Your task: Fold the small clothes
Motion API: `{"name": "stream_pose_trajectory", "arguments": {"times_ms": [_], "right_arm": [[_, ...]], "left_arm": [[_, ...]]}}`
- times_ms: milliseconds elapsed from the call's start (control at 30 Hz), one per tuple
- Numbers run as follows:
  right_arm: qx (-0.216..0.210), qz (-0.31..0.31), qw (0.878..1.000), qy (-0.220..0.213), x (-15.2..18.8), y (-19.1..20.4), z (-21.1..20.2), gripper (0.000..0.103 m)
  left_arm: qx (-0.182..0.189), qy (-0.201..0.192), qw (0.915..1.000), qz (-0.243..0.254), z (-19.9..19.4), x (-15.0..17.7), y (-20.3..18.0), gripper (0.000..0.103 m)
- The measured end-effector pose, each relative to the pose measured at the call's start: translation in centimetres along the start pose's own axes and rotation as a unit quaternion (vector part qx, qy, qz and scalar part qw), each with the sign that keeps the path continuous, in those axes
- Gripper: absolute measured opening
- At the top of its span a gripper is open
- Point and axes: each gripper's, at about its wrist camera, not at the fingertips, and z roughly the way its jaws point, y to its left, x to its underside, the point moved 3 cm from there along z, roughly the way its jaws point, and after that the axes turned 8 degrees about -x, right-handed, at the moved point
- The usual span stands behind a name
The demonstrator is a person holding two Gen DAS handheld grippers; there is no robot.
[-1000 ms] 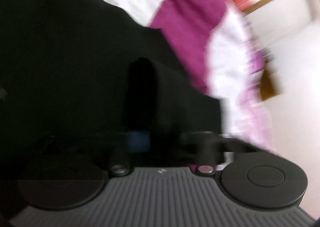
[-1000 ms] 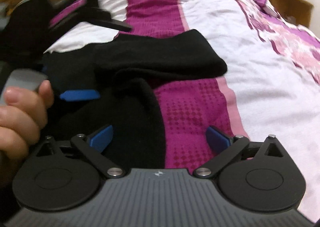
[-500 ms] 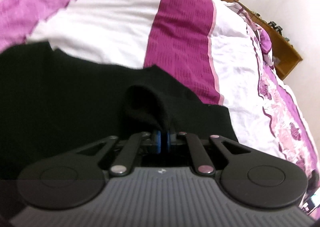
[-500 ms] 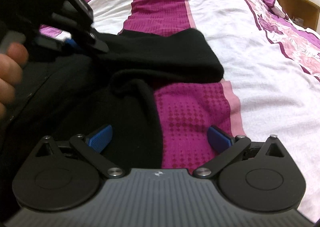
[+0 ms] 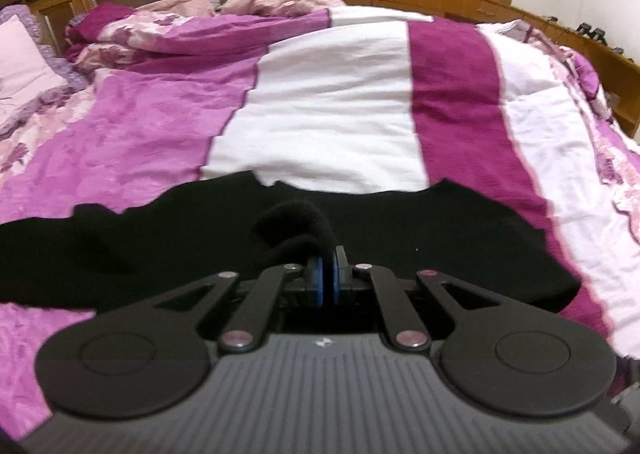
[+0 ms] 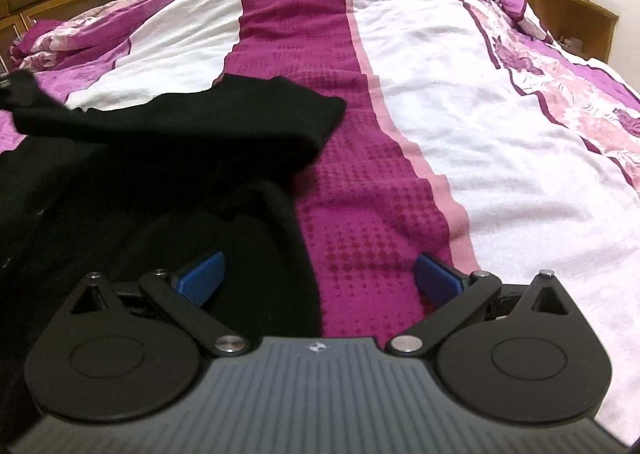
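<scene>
A fold of the black garment [image 5: 280,254] is pinched in the closed left gripper [image 5: 326,278]. The right gripper [image 6: 318,274] is held wide over its near edge on the bedspread [image 6: 440,94].

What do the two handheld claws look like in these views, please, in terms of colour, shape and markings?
Both look alike. The left claw and right claw each have a grey ribbed body with a small white logo at its front edge, two round matte-black discs, and black linkage bars joined by silver rivets. The fingertips carry blue ridged pads. No cables, sleeves or hands show in either view.
</scene>
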Motion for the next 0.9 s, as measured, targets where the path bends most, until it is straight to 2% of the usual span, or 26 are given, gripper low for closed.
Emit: {"name": "stream_pose_trajectory", "arguments": {"times_ms": [267, 433, 500, 600, 667, 733, 800, 900], "right_arm": [[0.02, 0.012, 1.0, -0.007, -1.3, 0.1, 0.8, 0.103], [0.031, 0.038, 0.998, 0.037, -2.4, 0.0, 1.2, 0.103], [0.032, 0.053, 0.997, 0.051, -2.8, 0.0, 1.1, 0.103], [0.059, 0.076, 0.993, 0.065, -2.9, -0.4, 1.1, 0.103], [0.091, 0.133, 0.986, 0.048, -2.9, -1.6, 0.5, 0.101], [0.112, 0.207, 0.972, 0.018, -3.1, -3.4, -0.7, 0.101], [0.12, 0.224, 0.967, 0.011, -3.7, -4.2, -1.1, 0.101], [0.133, 0.21, 0.969, -0.004, -4.3, -4.3, -1.4, 0.101]], "left_arm": [[-0.03, 0.019, 0.9994, 0.0, 0.8, 0.2, 5.0, 0.007], [-0.027, 0.025, 0.9986, -0.038, 1.8, 1.3, 8.2, 0.007], [-0.033, 0.013, 0.9984, -0.044, 2.2, 1.7, 9.1, 0.007], [-0.024, 0.008, 0.9967, -0.077, 2.9, 2.3, 10.6, 0.007], [-0.013, 0.004, 0.9944, -0.105, 3.4, 2.5, 11.7, 0.007], [-0.002, 0.0, 0.9928, -0.12, 3.9, 2.6, 12.5, 0.007], [0.006, 0.005, 0.9902, -0.14, 4.6, 2.7, 13.2, 0.007], [0.026, 0.034, 0.9825, -0.181, 5.5, 1.9, 13.7, 0.007]]}}
